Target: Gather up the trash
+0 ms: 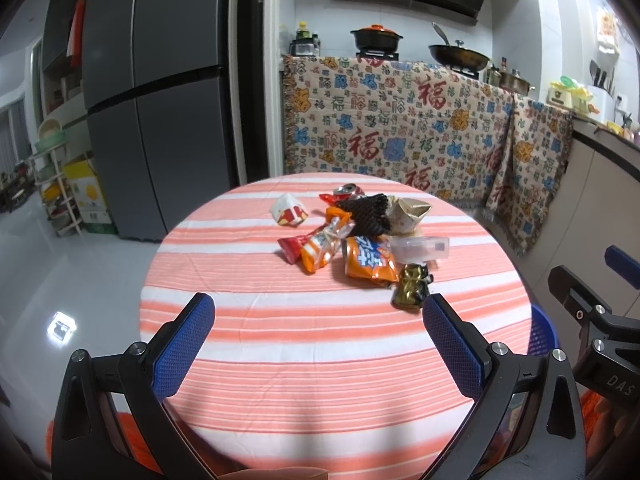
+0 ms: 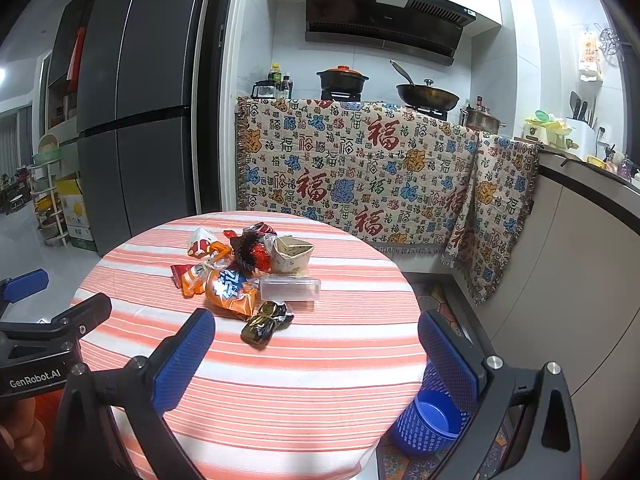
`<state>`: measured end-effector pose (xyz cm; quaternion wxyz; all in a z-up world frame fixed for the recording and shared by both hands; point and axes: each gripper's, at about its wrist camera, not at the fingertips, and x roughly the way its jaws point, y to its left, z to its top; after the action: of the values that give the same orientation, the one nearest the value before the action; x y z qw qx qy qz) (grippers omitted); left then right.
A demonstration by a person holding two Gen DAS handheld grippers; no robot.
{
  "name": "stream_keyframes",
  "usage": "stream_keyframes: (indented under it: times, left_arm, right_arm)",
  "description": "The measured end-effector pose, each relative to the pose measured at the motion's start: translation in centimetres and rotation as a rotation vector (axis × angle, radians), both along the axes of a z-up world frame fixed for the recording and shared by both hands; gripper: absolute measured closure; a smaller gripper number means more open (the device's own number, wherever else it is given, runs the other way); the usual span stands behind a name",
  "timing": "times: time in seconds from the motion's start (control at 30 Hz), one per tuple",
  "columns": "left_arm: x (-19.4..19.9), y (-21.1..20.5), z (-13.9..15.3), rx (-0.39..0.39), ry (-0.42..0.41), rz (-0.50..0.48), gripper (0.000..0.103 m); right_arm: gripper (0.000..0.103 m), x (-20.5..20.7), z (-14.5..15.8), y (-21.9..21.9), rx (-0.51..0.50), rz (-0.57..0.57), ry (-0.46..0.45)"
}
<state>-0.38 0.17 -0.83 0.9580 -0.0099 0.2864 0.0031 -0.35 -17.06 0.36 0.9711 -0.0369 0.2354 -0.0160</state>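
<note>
A heap of trash lies on the round table (image 1: 280, 344) with its pink-striped cloth: orange snack bags (image 1: 370, 260) (image 2: 230, 290), a gold-and-black wrapper (image 1: 412, 286) (image 2: 264, 322), a clear plastic box (image 1: 420, 248) (image 2: 290, 288), a folded paper carton (image 1: 408, 212) (image 2: 292, 258), a crushed can (image 1: 348, 191) (image 2: 260, 229) and a white-and-red wrapper (image 1: 289, 210) (image 2: 200, 242). My left gripper (image 1: 319, 306) is open over the near part of the table, short of the heap. My right gripper (image 2: 316, 322) is open too, nothing between its fingers. A blue mesh bin (image 2: 430, 416) (image 1: 542, 330) stands on the floor at the table's right.
A grey fridge (image 1: 160, 100) stands behind the table on the left. A patterned blanket (image 2: 360, 176) hangs over the kitchen counter behind, with pots on the stove. A counter (image 2: 580, 248) runs along the right. A rack and boxes (image 1: 80, 196) stand far left.
</note>
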Motion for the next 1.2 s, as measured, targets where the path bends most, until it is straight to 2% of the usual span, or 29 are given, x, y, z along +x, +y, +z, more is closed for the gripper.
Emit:
stream_keyframes:
  times: [1.2]
  left_arm:
    - [0.12, -0.08, -0.15, 0.001, 0.004, -0.003, 0.0]
  right_arm:
    - [0.0, -0.04, 0.07, 0.16, -0.01, 0.0, 0.0]
